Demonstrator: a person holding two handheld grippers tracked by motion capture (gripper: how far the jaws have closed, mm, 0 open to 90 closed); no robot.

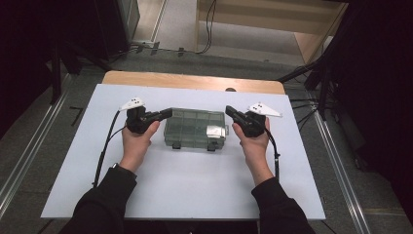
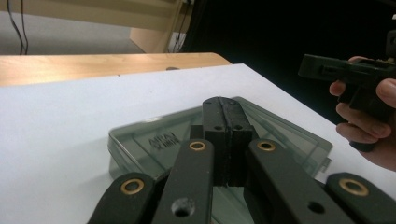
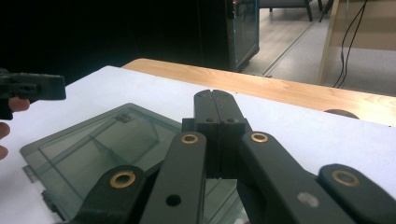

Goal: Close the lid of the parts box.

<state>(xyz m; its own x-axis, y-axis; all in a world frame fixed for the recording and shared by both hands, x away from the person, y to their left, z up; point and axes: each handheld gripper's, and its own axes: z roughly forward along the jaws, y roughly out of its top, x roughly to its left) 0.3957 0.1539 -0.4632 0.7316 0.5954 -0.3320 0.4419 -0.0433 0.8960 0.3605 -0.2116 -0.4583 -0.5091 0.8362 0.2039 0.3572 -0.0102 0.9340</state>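
A person's two hands bring a pair of black two-jaw grippers in on a shallow, smoke-tinted clear plastic compartment box (image 1: 196, 128), its lid down, which lies flat on the white worktop (image 1: 73, 161) near the middle, somewhat closer to the far edge. The left gripper (image 1: 168, 113) points at the box's far left corner and the right gripper (image 1: 228, 110) at its far right corner; both hang just above or beside the lid, and contact cannot be told. Each claw has its jaws pressed together and grips nothing, as the two gripper views show. The work appears to be at the approach stage, the box not yet taken up. The next move likely calls for spreading both claws, then setting them on the short ends or on the front latches (image 1: 212, 146).
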